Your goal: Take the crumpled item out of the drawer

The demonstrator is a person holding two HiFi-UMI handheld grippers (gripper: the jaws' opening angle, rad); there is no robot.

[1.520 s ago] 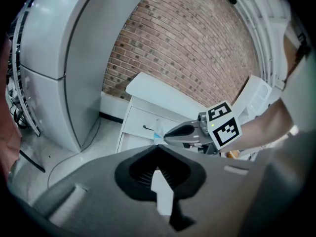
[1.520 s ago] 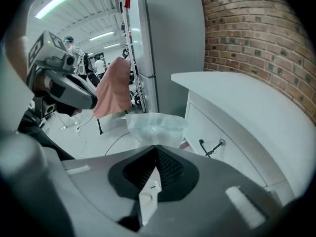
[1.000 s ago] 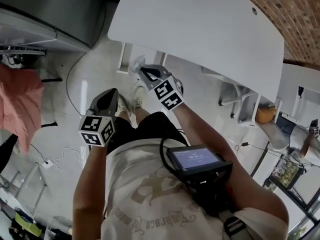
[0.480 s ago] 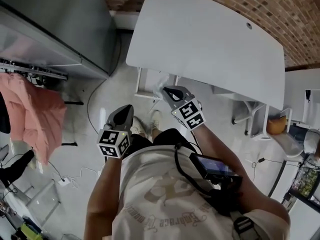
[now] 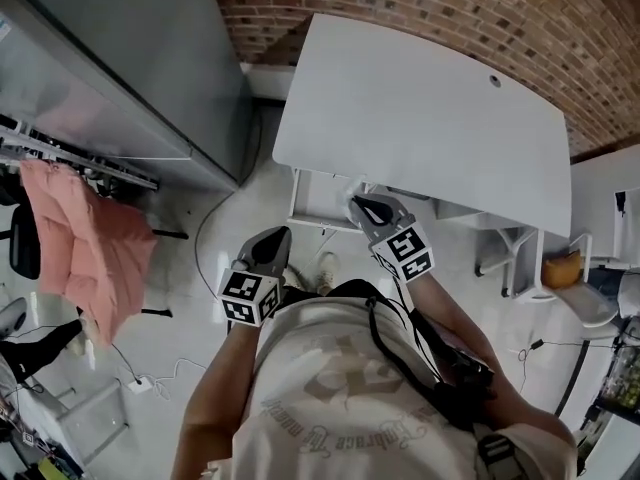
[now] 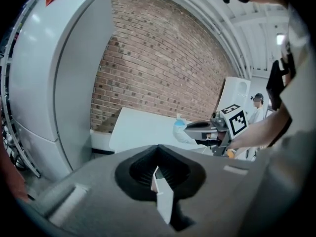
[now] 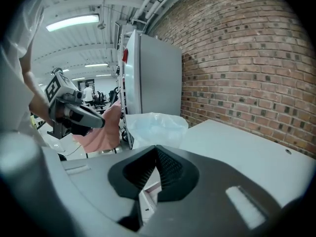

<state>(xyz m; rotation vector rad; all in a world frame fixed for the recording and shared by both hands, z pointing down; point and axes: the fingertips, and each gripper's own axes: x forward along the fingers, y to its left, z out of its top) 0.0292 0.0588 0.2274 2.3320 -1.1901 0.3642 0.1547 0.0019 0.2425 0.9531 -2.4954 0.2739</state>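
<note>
The crumpled item (image 7: 155, 127) is a wad of thin, clear-white plastic. My right gripper (image 5: 359, 201) is shut on it and holds it at the near edge of the white table (image 5: 430, 118). From the left gripper view I see the wad (image 6: 179, 131) sticking out in front of the right gripper (image 6: 190, 128). My left gripper (image 5: 277, 234) hangs lower and to the left, over the floor, shut with nothing in it. Below the table edge stands a white frame (image 5: 305, 208); I cannot tell whether it is the drawer.
A tall grey cabinet (image 5: 120, 68) stands at the left against the brick wall (image 5: 450, 18). A pink garment (image 5: 90, 248) hangs on a rack beside it. Cables and a plug (image 5: 140, 380) lie on the floor. An orange object (image 5: 563, 268) sits at the right.
The right gripper has carried the crumpled item up and forward to the table's near edge. The left gripper followed. The head view has tilted up, so the brick wall now shows.
</note>
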